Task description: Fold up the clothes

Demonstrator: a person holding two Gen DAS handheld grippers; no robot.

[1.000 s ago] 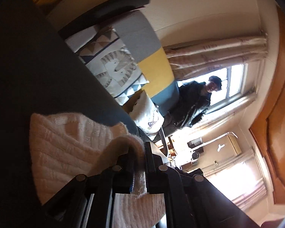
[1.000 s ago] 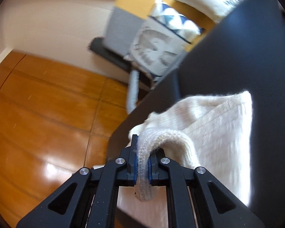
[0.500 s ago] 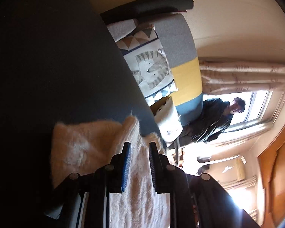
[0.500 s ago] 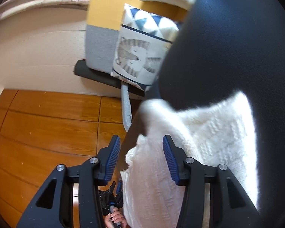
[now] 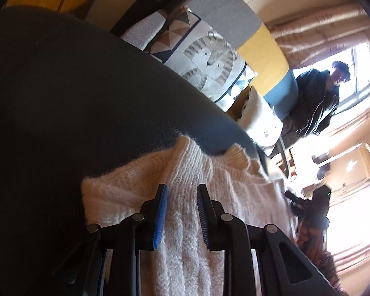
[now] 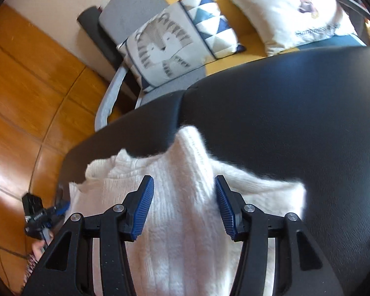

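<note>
A cream knitted sweater (image 5: 140, 187) lies bunched on a black leather surface (image 5: 61, 98). My left gripper (image 5: 182, 190) hovers just over a raised fold of it. Its jaws are opening, and the knit shows between the blue pads (image 5: 160, 212), which do not press on it. In the right wrist view the same sweater (image 6: 185, 222) fills the bottom centre. My right gripper (image 6: 183, 182) straddles a ridge of the knit. Its jaws are closing, with the ridge between the pads (image 6: 143, 204) and not clamped.
A sofa behind the black surface (image 6: 283, 113) carries a tiger-print cushion (image 6: 170, 46) and a white cushion (image 6: 291, 12). Wooden floor (image 6: 24, 86) lies to the left. A person in a dark jacket (image 5: 315, 108) sits by a bright window. The other gripper (image 6: 37, 217) shows low left.
Both grippers were shut on folds of the sweater a second ago. They have let go, and the knit now lies on the black surface. Both views have rolled and shifted.
</note>
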